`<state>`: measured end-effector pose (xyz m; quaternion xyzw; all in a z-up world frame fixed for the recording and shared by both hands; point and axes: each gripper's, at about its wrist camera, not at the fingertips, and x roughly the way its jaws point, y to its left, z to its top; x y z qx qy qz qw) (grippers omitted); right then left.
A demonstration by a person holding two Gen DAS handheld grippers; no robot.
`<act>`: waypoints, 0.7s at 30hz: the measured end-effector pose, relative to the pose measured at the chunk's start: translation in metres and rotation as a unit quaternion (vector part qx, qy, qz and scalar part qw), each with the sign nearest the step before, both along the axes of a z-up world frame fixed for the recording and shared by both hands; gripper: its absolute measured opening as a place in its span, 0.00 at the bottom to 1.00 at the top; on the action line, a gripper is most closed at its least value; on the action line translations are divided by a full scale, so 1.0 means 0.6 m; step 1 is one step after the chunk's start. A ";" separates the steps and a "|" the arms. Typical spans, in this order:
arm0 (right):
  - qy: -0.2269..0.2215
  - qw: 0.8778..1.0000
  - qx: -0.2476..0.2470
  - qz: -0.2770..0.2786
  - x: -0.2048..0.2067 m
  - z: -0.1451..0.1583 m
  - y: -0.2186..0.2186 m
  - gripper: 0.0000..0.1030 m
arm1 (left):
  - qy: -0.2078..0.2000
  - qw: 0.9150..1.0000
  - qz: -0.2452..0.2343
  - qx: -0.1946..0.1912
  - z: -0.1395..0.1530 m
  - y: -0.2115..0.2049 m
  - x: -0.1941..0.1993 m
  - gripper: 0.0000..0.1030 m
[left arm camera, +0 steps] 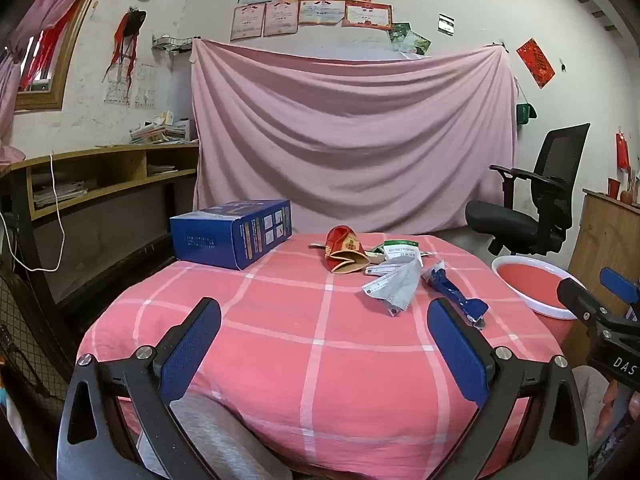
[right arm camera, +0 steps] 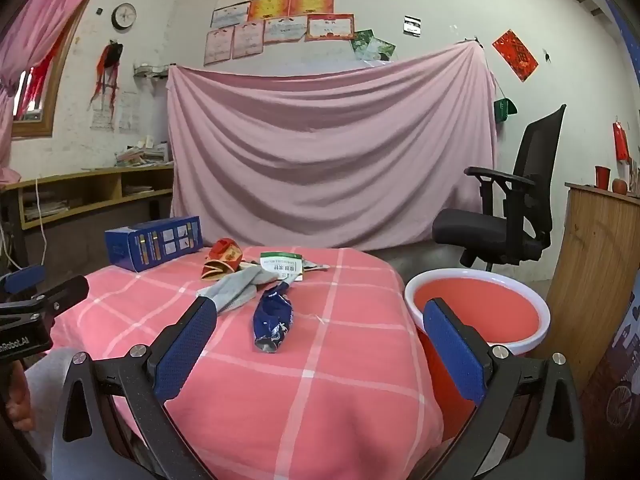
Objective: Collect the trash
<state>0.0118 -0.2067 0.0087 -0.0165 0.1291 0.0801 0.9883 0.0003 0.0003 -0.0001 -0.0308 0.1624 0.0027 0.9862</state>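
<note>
Trash lies on the pink checked table (left arm camera: 280,340) (right arm camera: 312,380): a crumpled blue wrapper (left arm camera: 454,294) (right arm camera: 274,322), a grey packet (left arm camera: 394,284) (right arm camera: 236,290), a red and tan box (left arm camera: 346,254) (right arm camera: 222,264) and a white and green packet (left arm camera: 402,250) (right arm camera: 280,264). A red bucket with a white rim (left arm camera: 532,286) (right arm camera: 478,308) stands right of the table. My left gripper (left arm camera: 324,344) hangs open above the table's near part, nothing between its fingers. My right gripper (right arm camera: 318,346) is open too, with the blue wrapper just ahead of its left finger (right arm camera: 188,344).
A blue carton (left arm camera: 232,232) (right arm camera: 154,242) rests at the table's far left. A black office chair (left arm camera: 536,196) (right arm camera: 508,204) stands behind the bucket. A pink sheet (left arm camera: 352,140) hangs on the back wall. Wooden shelves (left arm camera: 100,176) run along the left.
</note>
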 end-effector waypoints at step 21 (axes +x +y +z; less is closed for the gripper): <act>-0.001 1.000 0.004 -0.001 0.002 -0.005 -0.001 1.00 | -0.004 1.000 -0.004 0.003 -0.003 -0.012 0.000 0.98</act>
